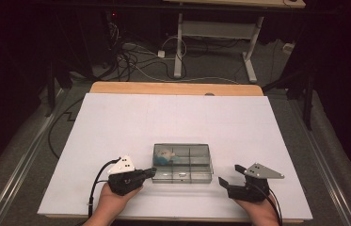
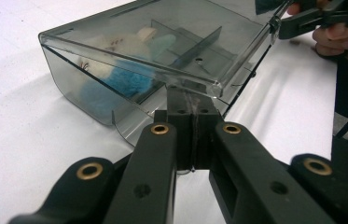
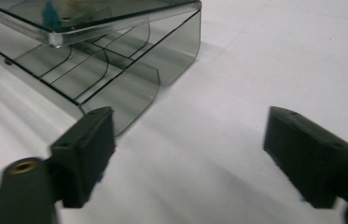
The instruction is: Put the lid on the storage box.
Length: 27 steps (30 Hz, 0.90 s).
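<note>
A smoky clear plastic compartment box [image 1: 182, 175] sits near the front of the white board [image 1: 116, 122]. A blue and white plush toy [image 1: 164, 156] lies in its left compartment, and in the left gripper view the plush toy [image 2: 120, 79] shows through the plastic. My left gripper [image 1: 153, 172] is shut, with its tips [image 2: 192, 100] right under the front edge of the hinged lid [image 2: 162, 46], which stands slightly ajar. My right gripper [image 1: 228, 174] is open just right of the box, with nothing but bare board between its pads [image 3: 87, 149]. The box corner [image 3: 129, 88] lies ahead and to the left of the right gripper [image 3: 190, 144].
The board lies on a wooden table [image 1: 173, 88]. Beyond the table are a floor with tangled cables [image 1: 135, 61] and a white desk frame [image 1: 220, 33]. Bare board stretches behind and to both sides of the box.
</note>
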{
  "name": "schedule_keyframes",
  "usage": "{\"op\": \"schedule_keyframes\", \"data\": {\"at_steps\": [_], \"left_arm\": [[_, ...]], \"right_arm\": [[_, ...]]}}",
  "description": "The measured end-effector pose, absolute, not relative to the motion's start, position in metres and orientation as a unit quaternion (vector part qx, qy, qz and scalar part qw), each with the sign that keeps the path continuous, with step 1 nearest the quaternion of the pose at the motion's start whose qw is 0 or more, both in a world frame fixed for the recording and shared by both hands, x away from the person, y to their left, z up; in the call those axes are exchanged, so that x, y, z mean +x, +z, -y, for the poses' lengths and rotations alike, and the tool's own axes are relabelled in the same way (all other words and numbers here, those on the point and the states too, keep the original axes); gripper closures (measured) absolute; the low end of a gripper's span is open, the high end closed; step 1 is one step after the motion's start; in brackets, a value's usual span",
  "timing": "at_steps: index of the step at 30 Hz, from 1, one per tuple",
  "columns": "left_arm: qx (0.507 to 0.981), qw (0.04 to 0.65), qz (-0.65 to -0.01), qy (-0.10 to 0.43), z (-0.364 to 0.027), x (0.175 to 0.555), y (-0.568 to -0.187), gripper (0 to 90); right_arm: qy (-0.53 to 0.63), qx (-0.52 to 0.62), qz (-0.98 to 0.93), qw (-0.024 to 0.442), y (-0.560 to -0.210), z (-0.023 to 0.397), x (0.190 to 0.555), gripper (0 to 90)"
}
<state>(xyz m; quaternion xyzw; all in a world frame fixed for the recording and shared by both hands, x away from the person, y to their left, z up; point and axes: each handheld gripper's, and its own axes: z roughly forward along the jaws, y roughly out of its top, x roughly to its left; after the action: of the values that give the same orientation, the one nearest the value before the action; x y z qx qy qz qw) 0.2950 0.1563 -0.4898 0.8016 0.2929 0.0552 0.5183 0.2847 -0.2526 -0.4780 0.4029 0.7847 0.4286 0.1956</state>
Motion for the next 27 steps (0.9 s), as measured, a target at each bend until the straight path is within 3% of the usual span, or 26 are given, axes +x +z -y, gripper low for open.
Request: {"op": "schedule_keyframes", "data": {"at_steps": [5, 16, 27], "left_arm": [[0.801, 0.519, -0.293, 0.058, -0.16, 0.292, -0.49, 87.3], [0.8, 0.515, -0.302, 0.06, -0.172, 0.286, -0.494, 87.4], [0.803, 0.488, -0.327, 0.1, -0.196, 0.285, -0.499, 87.3]], "right_arm": [[0.422, 0.402, -0.79, 0.191, -0.478, 0.256, 0.28, 0.2], [0.412, 0.396, -0.795, 0.203, -0.479, 0.252, 0.278, 0.1], [0.411, 0.389, -0.796, 0.216, -0.479, 0.25, 0.275, 0.2]]}}
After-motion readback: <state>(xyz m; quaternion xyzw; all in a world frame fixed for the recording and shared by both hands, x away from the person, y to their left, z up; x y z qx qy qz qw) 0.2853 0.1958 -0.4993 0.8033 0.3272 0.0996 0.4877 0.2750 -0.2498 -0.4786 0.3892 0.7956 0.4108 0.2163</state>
